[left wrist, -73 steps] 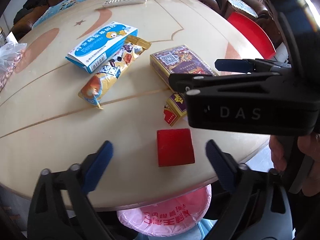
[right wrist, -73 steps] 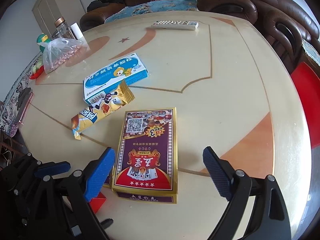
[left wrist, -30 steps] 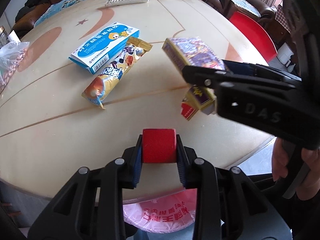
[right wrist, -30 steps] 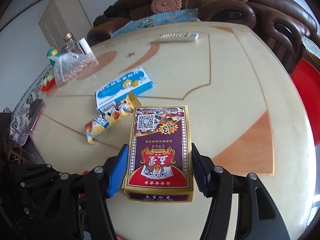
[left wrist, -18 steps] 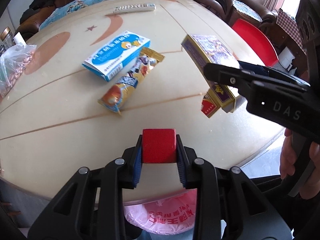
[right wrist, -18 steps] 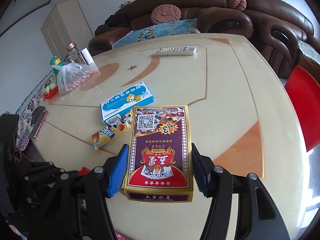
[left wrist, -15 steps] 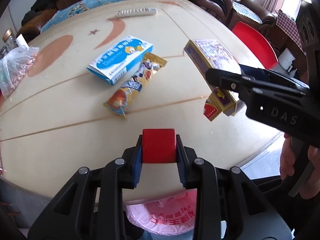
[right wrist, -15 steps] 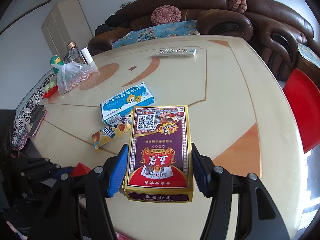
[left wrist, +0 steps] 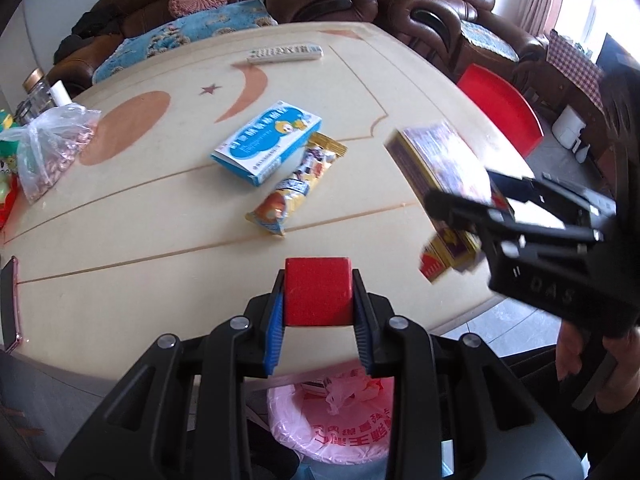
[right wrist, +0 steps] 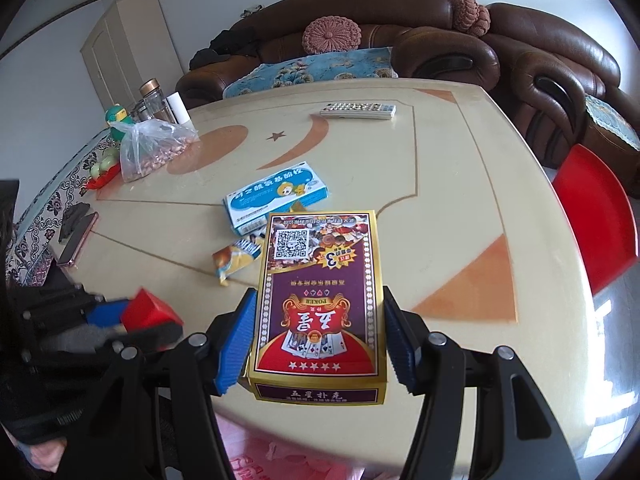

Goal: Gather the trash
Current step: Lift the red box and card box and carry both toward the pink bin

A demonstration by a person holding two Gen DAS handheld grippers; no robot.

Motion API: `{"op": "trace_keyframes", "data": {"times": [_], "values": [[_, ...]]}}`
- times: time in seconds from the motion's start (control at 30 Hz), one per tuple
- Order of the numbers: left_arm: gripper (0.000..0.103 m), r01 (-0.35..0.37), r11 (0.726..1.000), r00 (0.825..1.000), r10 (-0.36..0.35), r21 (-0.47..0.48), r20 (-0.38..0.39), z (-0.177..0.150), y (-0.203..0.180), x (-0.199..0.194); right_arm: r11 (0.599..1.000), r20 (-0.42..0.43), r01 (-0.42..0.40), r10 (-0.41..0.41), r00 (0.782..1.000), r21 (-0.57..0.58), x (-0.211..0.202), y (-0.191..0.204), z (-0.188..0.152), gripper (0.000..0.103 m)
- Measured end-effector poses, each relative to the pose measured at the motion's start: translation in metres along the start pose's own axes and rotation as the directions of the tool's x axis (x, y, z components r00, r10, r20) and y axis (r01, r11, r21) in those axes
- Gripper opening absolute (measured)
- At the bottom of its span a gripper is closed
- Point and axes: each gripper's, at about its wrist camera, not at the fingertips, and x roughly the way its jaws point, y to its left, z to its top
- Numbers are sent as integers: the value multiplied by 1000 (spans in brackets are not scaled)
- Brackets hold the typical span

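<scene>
The small red box [left wrist: 318, 291] sat pinched between the blue pads of the left gripper [left wrist: 319, 322], lifted clear of the table [left wrist: 140, 216] near its front edge. In the right wrist view the same red box [right wrist: 149, 309] showed at the lower left, caught in the left gripper [right wrist: 120, 320], which was blurred there. The purple and gold poker card box [right wrist: 320, 300] was clamped along its long sides by the right gripper [right wrist: 320, 344], held flat above the table's [right wrist: 460, 184] near edge; in the left wrist view that card box [left wrist: 440, 172] appeared tilted and blurred in the right gripper [left wrist: 496, 208], with the holder's hand [left wrist: 580, 356] visible below it.

Still on the tabletop lay a blue and white medicine box [left wrist: 267, 143] and, touching its near corner, a yellow snack wrapper [left wrist: 296, 188]. Below the table's edge stood a bin lined with a pink bag [left wrist: 332, 428], some crumpled wrappers already inside it.

Farther off, a white remote control [right wrist: 358, 110] rested toward the table's far side. A clear plastic bag of nuts [right wrist: 152, 150] sat at the left with bottles [right wrist: 154, 98] behind it, and a phone [right wrist: 78, 245] lay near the left edge. A brown leather sofa [right wrist: 460, 44] ran behind the table, and a red chair [right wrist: 596, 216] stood at the right.
</scene>
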Motion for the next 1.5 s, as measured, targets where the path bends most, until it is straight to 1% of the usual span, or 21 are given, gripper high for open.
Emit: {"op": "trace_keyframes", "data": {"times": [0.2, 0.47, 0.6, 0.83, 1.17, 1.4, 1.5], "values": [[30, -1, 1000, 1000, 1, -3, 26, -17, 4, -22, 1000, -25, 14, -14, 1000, -13, -26, 21, -28, 58], [30, 13, 1000, 999, -14, 23, 32, -48, -2, -42, 1000, -60, 16, -16, 998, -1, -58, 44, -69, 58], [30, 20, 999, 999, -22, 37, 30, -67, -8, -51, 1000, -61, 24, -24, 998, -5, -72, 53, -82, 58], [30, 32, 999, 999, -33, 44, 28, -87, -10, -60, 999, -70, 31, -32, 997, -15, -90, 63, -101, 58], [30, 41, 997, 999, -39, 61, -34, -119, -15, -41, 1000, -123, 27, -28, 992, -14, -82, 67, -127, 58], [30, 73, 995, 994, -68, 61, -83, -131, -17, -17, 1000, -187, 18, -17, 982, 3, -57, 64, -143, 58], [30, 86, 995, 989, -79, 50, -121, -136, -15, 0, 1000, -218, 16, -14, 976, 10, -45, 60, -149, 58]]}}
